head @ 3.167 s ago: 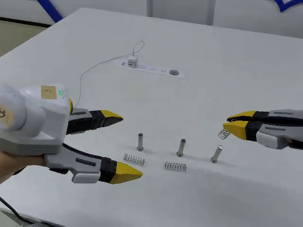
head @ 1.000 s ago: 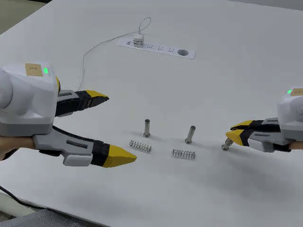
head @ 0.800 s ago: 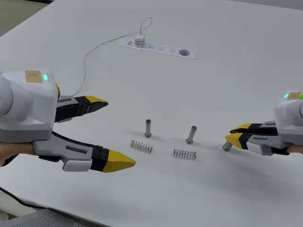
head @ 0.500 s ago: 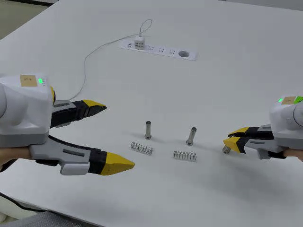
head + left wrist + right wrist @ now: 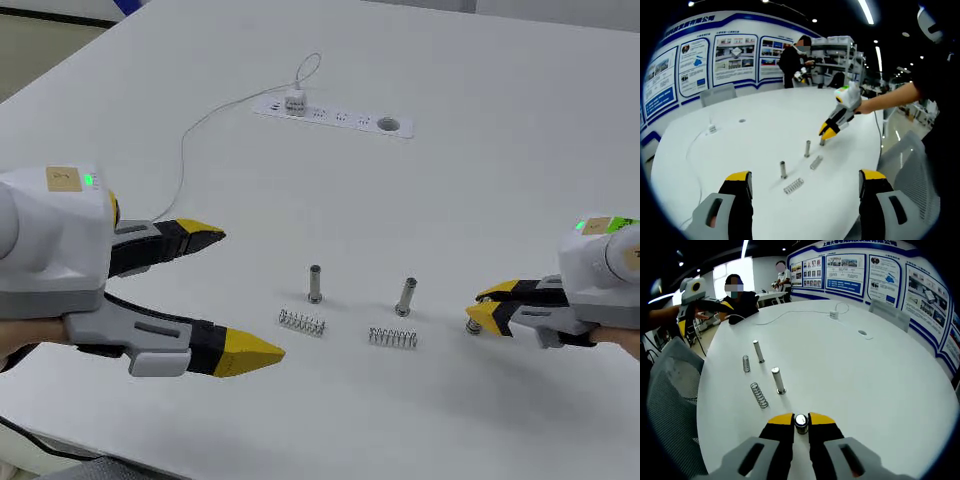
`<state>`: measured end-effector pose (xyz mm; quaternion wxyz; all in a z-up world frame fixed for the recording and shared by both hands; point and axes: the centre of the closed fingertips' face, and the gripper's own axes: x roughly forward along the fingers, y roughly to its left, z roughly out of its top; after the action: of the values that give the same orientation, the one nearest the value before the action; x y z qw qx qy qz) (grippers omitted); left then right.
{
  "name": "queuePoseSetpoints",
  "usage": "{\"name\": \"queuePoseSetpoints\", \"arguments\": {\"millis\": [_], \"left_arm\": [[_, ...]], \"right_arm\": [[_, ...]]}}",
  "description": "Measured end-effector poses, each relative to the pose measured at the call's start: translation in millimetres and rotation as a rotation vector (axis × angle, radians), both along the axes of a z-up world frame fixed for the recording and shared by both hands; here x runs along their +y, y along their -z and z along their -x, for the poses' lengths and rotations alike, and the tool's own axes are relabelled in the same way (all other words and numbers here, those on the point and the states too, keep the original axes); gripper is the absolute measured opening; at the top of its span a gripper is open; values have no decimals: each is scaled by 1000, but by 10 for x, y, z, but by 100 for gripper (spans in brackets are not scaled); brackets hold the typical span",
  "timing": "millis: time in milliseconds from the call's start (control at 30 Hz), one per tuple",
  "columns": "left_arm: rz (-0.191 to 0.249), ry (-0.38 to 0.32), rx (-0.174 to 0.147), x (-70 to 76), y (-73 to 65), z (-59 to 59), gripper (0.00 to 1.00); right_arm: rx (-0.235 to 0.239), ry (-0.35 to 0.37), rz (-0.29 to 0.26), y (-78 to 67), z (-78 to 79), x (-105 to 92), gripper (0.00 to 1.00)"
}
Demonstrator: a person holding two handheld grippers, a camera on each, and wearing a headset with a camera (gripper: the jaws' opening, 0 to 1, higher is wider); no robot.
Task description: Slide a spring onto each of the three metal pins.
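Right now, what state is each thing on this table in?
Left pin, upright, bare.
Middle pin, upright, bare.
Right pin, upright, gripped.
Left spring, lying loose.
Right spring, lying loose.
Left hand-held gripper, open, empty.
Right hand-held gripper, shut around that gripped pin.

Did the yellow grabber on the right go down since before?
Yes. The right gripper dropped with its spring from above the right pin to that pin's foot, level with the middle pin's base.

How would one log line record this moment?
left gripper open | right gripper jaws closed around rightmost metal pin | two bare metal pins upright | two coil springs loose
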<state>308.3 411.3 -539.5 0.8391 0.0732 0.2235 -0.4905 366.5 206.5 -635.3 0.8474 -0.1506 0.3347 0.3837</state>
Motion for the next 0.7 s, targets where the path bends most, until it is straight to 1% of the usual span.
{"name": "queuePoseSetpoints", "arguments": {"millis": [133,200,233,300,367,467,633,700], "left_arm": [[-8,11,2,-13,12,33,90],[4,18,1,-37,-8,48,91],[8,18,0,-48,-18,45,91],[1,20,-4,-56,-18,38,91],[-2,20,-6,-61,-20,30,91],[-3,23,-11,-73,-39,27,91],[2,32,-13,-99,-78,57,91],[-3,37,-16,-106,-82,69,91]], "right_arm": [[-1,2,5,-3,-1,4,11],[-6,-3,12,-4,0,6,11],[-15,-13,24,-3,4,8,12],[-34,-31,50,3,-13,-11,12],[-44,-41,65,6,-7,-17,14],[-58,-46,54,-40,-16,-14,18],[-78,-39,36,-148,-29,-11,18],[-89,-40,32,-200,-20,2,19]]}}
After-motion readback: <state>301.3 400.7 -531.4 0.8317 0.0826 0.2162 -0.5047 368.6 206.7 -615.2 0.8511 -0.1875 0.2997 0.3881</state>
